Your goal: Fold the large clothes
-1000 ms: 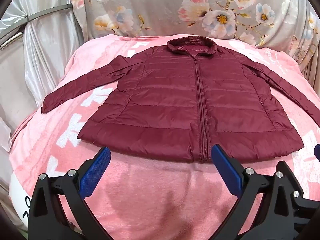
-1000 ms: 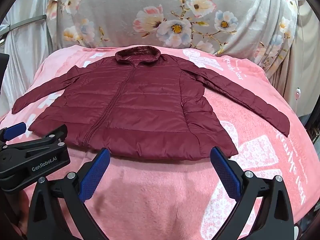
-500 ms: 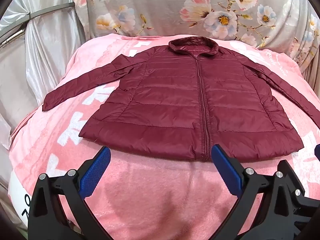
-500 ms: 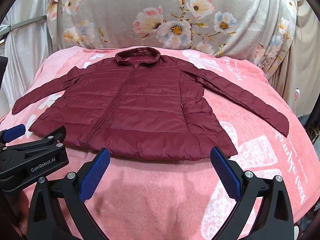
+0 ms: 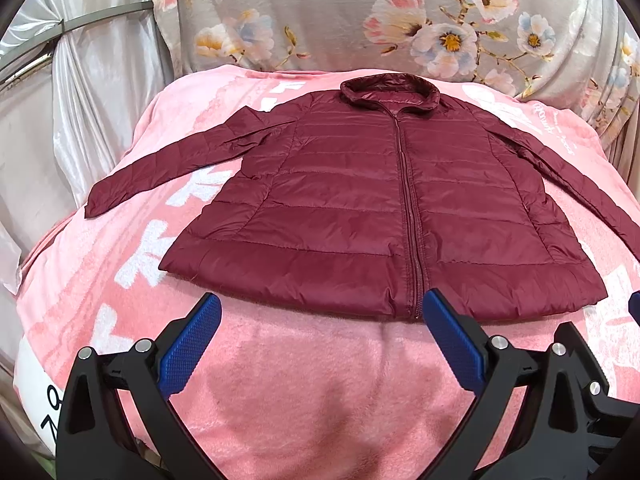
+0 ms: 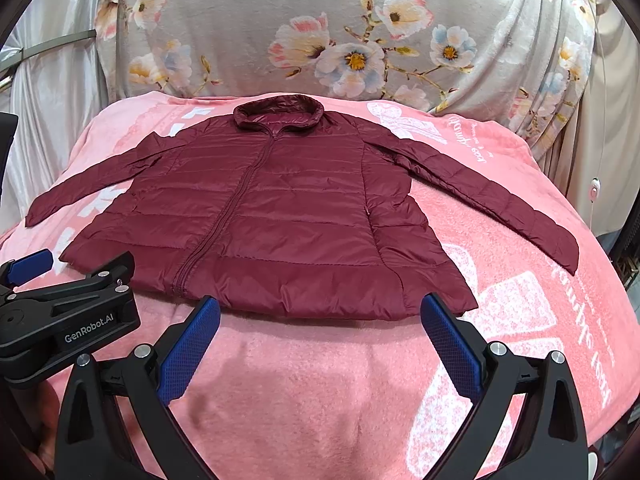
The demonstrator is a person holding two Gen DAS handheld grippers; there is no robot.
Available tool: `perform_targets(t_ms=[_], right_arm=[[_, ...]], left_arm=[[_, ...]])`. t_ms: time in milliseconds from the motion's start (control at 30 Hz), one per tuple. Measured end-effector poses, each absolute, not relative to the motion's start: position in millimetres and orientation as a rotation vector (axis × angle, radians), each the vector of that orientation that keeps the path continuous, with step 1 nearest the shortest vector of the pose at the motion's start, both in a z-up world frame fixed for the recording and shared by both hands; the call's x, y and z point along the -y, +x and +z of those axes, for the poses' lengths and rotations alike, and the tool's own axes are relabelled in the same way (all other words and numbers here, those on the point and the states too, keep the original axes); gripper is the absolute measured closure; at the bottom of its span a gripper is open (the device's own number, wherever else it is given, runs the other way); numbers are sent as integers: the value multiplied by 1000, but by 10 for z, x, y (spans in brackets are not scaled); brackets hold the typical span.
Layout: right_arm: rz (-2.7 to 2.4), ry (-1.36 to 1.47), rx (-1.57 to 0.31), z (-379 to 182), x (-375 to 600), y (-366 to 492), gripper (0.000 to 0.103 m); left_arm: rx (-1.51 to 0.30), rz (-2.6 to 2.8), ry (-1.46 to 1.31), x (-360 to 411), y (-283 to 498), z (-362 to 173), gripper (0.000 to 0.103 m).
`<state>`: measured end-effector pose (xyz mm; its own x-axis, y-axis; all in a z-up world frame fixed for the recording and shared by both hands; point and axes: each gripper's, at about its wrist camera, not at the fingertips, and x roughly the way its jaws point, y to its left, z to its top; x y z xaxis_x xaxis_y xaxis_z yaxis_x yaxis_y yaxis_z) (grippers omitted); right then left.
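Barely anything has shifted since the earlier frames: I hold both claws low, near the hem. My left claw (image 5: pixel 320 332) and right claw (image 6: pixel 320 330) are spread wide, empty. Just beyond lies the maroon quilted puffer jacket (image 5: pixel 384 208), flat on the pink fleece blanket (image 5: pixel 312 392), collar far, sleeves stretched sideways.
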<state>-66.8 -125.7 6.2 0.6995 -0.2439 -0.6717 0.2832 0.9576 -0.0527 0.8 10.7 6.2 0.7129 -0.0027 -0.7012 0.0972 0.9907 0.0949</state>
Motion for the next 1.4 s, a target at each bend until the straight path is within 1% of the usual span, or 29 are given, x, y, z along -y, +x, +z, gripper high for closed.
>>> perform_targets(t_ms=[267,333,1400], right_arm=[[-293,55,-739,18,1227,-668,5],[-294,54,-739,24,1226,-668,5],[-292,52,-739,47,1187,-672,5]], left_arm=[[-782,-52,128,-39,73,82,5],[-774,-53,119,-146,-32,-15,5],[-774,-51,112,-206,-39,-30,5]])
